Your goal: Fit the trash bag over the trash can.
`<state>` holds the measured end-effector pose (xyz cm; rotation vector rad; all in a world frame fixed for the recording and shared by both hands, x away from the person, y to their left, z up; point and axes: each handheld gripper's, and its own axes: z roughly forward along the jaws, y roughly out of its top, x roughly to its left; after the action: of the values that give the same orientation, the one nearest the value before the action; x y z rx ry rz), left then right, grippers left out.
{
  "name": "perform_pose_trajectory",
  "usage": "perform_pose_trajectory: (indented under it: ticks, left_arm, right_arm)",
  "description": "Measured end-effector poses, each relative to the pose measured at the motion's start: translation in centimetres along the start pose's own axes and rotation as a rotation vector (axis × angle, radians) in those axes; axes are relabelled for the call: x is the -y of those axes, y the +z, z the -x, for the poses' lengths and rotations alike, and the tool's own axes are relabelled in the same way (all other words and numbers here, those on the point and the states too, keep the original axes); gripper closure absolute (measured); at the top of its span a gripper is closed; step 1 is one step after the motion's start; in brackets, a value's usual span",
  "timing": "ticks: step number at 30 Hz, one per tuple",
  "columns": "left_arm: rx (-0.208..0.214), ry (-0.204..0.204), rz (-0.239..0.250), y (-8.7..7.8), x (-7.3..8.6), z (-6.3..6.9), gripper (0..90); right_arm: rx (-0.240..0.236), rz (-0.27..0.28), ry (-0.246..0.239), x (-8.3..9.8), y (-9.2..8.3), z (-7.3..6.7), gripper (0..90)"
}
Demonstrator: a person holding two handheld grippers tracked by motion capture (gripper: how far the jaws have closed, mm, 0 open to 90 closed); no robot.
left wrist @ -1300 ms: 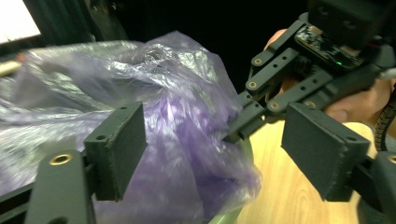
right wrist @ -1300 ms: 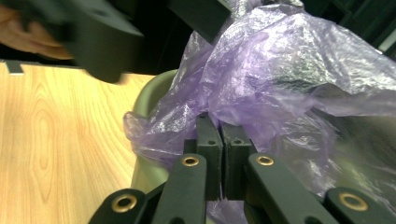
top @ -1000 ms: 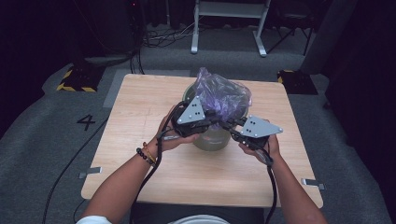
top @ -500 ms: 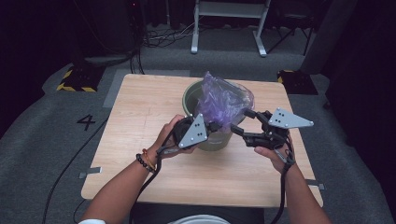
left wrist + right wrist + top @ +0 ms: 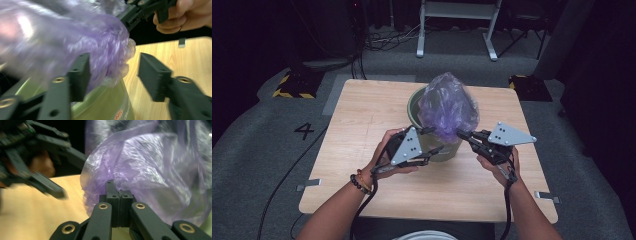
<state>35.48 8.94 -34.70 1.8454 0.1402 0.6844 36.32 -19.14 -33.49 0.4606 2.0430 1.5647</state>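
Note:
A crumpled purple plastic bag (image 5: 447,105) bulges out of a green bin (image 5: 446,150) in the middle of the wooden table (image 5: 362,115). My left gripper (image 5: 436,140) is at the bin's near left side. Its jaws have just been opening and now stand open, with a fold of the bag (image 5: 75,37) loose between them above the bin's rim (image 5: 105,105). My right gripper (image 5: 460,133) reaches the bag's lower right edge. Its jaws have just closed and are shut (image 5: 117,192), pinching the bag's film (image 5: 150,170).
Bare tabletop lies on both sides of the bin and in front of it. On the floor behind the table stand a white metal frame (image 5: 457,30), loose cables (image 5: 382,42) and a yellow-black striped base (image 5: 292,85). A number 4 (image 5: 305,131) marks the floor at the left.
My left gripper has come down off the bag toward the bin's near side, and its jaws have opened. My right gripper opened beside the bag and then shut on its edge.

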Motion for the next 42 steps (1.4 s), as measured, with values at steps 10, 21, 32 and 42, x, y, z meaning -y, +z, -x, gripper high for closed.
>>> perform_pose_trajectory:
  ticks: [10, 21, 32, 42]
  left_arm:
    - [-0.084, -0.151, 0.037, -1.7, -0.1, -5.1, 28.3]
    - [-0.018, -0.236, -0.006, 0.9, -1.2, -9.6, 16.3]
    - [0.074, -0.139, -0.091, 2.0, -0.5, -7.6, 88.2]
    - [0.025, -0.111, -0.078, 0.2, 0.5, -6.7, 82.7]
  right_arm:
    - [0.168, -0.043, -0.141, 0.5, 2.0, 2.0, 90.0]
    - [0.093, -0.006, -0.227, 1.4, 2.1, 2.2, 90.0]
    - [0.019, -0.005, -0.274, 1.6, 0.9, 1.3, 84.3]
    - [0.003, 0.002, -0.187, 1.9, -1.8, 1.1, 50.2]
